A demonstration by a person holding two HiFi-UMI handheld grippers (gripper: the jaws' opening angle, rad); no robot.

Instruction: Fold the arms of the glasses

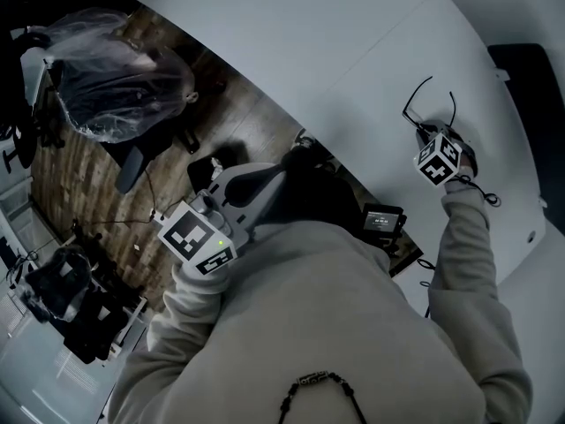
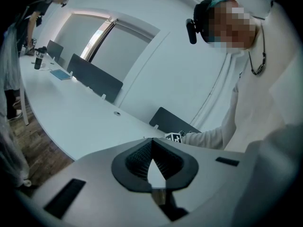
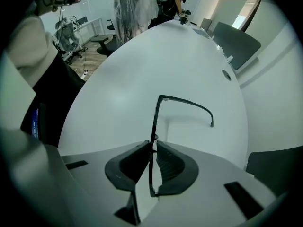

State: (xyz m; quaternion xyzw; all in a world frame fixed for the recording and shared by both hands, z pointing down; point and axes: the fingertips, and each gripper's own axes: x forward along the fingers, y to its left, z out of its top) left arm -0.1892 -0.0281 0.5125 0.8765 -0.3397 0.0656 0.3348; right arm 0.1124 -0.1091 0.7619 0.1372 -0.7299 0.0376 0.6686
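Observation:
Black thin-framed glasses [image 1: 430, 104] are held over the white table [image 1: 353, 51] at the right of the head view. My right gripper [image 1: 425, 133] points down and is shut on their front frame. In the right gripper view the front [image 3: 152, 126] runs edge-on between the pads of my right gripper [image 3: 154, 145], and one arm [image 3: 187, 102] sticks out unfolded to the right above the table [image 3: 132, 65]. The other arm is hidden there. My left gripper [image 1: 298, 155] hangs off the table's edge near the person's body, far from the glasses. It [image 2: 151, 144] is shut with nothing in it.
A chair wrapped in clear plastic [image 1: 115, 69] stands on the wooden floor beyond the table's curved edge. A small black device [image 1: 382, 219] hangs at the person's waist. Grey divider panels [image 2: 94, 77] and a bottle [image 2: 39, 58] stand on the table's far part.

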